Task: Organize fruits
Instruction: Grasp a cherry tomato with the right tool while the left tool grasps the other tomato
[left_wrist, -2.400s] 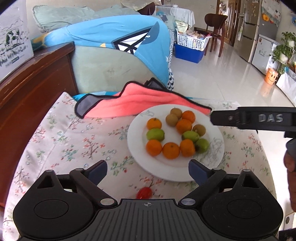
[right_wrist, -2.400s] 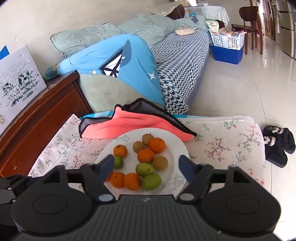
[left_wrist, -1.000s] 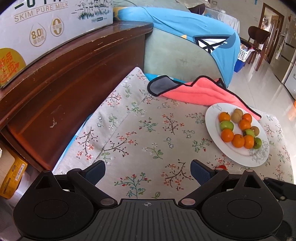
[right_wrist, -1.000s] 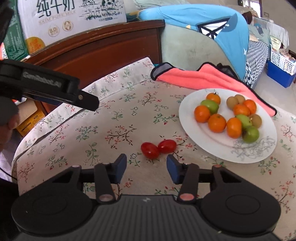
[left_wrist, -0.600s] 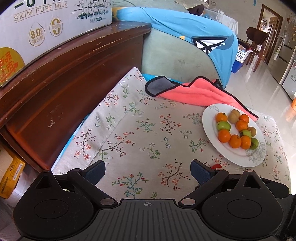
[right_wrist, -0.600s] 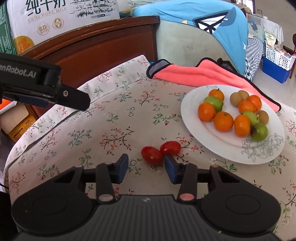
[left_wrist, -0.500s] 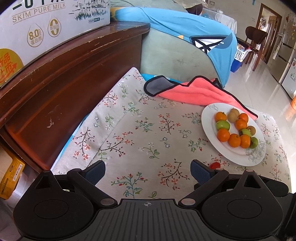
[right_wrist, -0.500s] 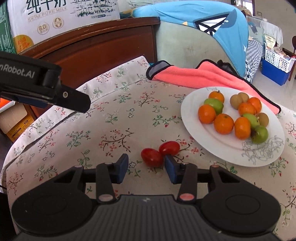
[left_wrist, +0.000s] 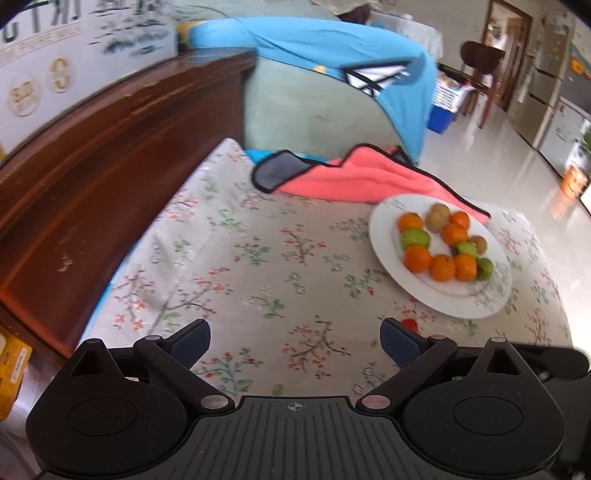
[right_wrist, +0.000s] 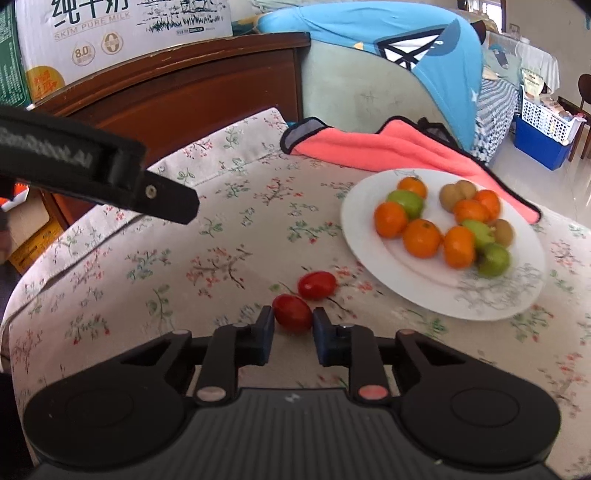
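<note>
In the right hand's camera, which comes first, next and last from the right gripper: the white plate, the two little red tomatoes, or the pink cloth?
1. The near tomato, between the right gripper's pads, which are shut on it.
2. The second tomato, just beyond, slightly right.
3. The white plate, farther right.
4. The pink cloth, behind the plate at the far edge.

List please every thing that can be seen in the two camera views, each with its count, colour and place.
cherry tomatoes: two, red, on the tablecloth left of the plate; the nearer one sits between the right gripper's pads.
plate: one, white, on the right of the table.
oranges: six, orange, on the plate.
green fruits: three, green, on the plate.
brown fruits: three, brown, on the plate's far side.
cloth: one, coral with black edge, behind the plate.
tablecloth: one, floral, over the table.
milk carton: one, white, on the wooden cabinet.
left gripper: open, nothing between its fingers.
right gripper: shut on the nearer tomato.
</note>
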